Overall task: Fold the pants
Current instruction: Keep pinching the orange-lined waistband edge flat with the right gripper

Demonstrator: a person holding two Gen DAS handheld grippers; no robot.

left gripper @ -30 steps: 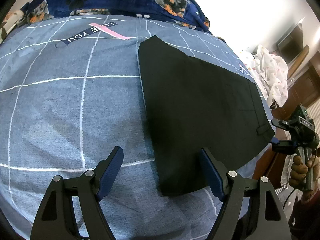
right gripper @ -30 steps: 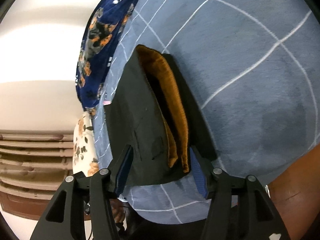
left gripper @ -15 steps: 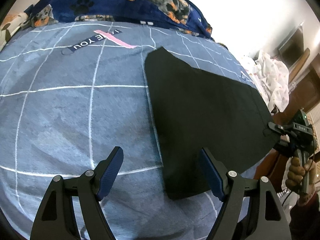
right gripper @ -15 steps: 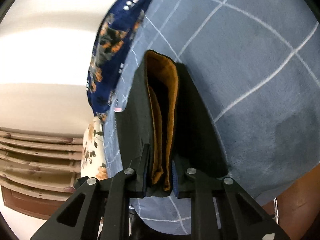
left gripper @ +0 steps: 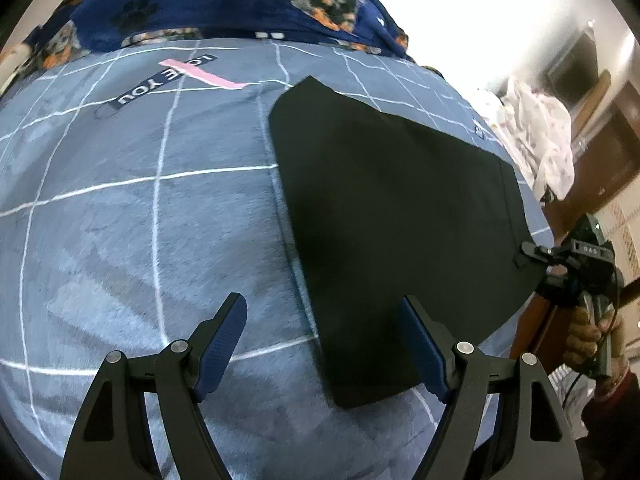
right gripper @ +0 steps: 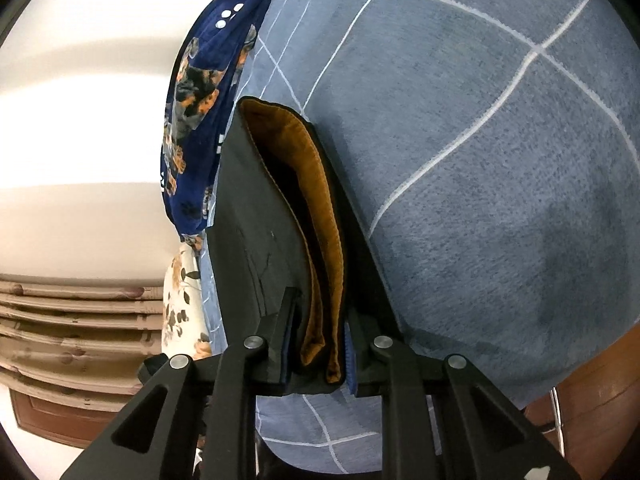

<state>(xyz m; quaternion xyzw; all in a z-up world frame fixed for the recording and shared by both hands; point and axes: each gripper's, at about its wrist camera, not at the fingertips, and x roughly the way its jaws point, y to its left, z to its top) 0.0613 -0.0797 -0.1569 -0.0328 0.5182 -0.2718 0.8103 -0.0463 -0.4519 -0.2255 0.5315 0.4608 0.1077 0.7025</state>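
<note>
Black pants [left gripper: 396,216] lie folded flat on the blue checked bed cover [left gripper: 140,216]. My left gripper [left gripper: 324,344] is open and empty above the cover, its right finger over the pants' near corner. My right gripper [right gripper: 318,348] is shut on the waistband end of the pants [right gripper: 256,216], where the orange-brown lining [right gripper: 320,216] shows between the layers. In the left wrist view the right gripper [left gripper: 536,254] holds the pants' far right edge at the bed's side.
A dark blue dog-print blanket [left gripper: 224,4] lies along the far side of the bed. A white floral cloth [left gripper: 536,132] is heaped beyond the right edge. Wooden furniture [right gripper: 72,320] stands beside the bed.
My right gripper has closed on the pants' waistband end. My left gripper has stayed open and drifted slightly, so the pants sit lower in its view.
</note>
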